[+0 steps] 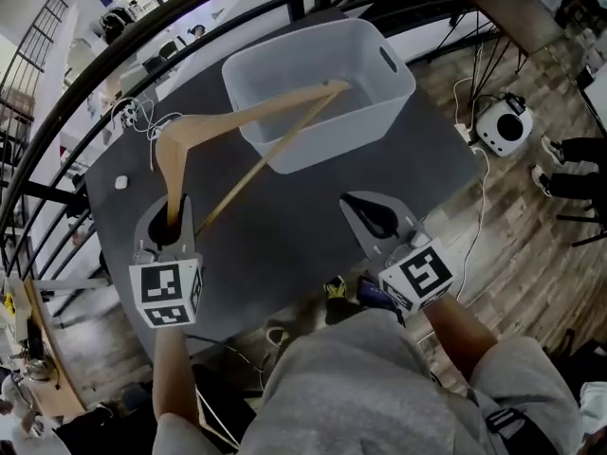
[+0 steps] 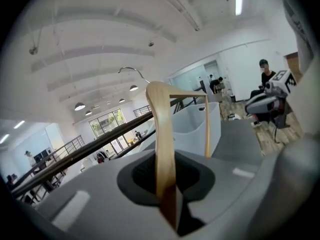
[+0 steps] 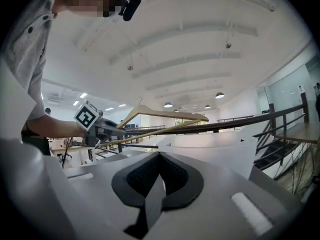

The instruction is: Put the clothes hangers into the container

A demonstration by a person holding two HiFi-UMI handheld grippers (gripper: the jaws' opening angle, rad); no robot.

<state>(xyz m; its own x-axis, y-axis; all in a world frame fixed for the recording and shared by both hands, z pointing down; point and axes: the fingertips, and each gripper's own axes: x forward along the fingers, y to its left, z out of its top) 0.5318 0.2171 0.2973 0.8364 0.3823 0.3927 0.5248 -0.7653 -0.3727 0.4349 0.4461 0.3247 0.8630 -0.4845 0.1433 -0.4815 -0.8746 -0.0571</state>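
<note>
Clamping one arm of the wooden hanger (image 1: 247, 112), the left gripper (image 1: 174, 211) at 8 o'clock had its fingers (image 2: 95, 199) nearly together on the wood. The right gripper (image 1: 372, 214), at 5 o'clock, was closed and empty. Only the head view showed the hanger's far tip over the container (image 1: 332, 136) at 12 o'clock on the surface (image 1: 285, 235).

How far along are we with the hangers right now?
Done: no hanger seen lying in the container. In hand: the left gripper is shut on a wooden hanger whose far end reaches over the container's rim; the right gripper is shut, empty. Left: lower and release it. No other hanger shows on the table.
</note>
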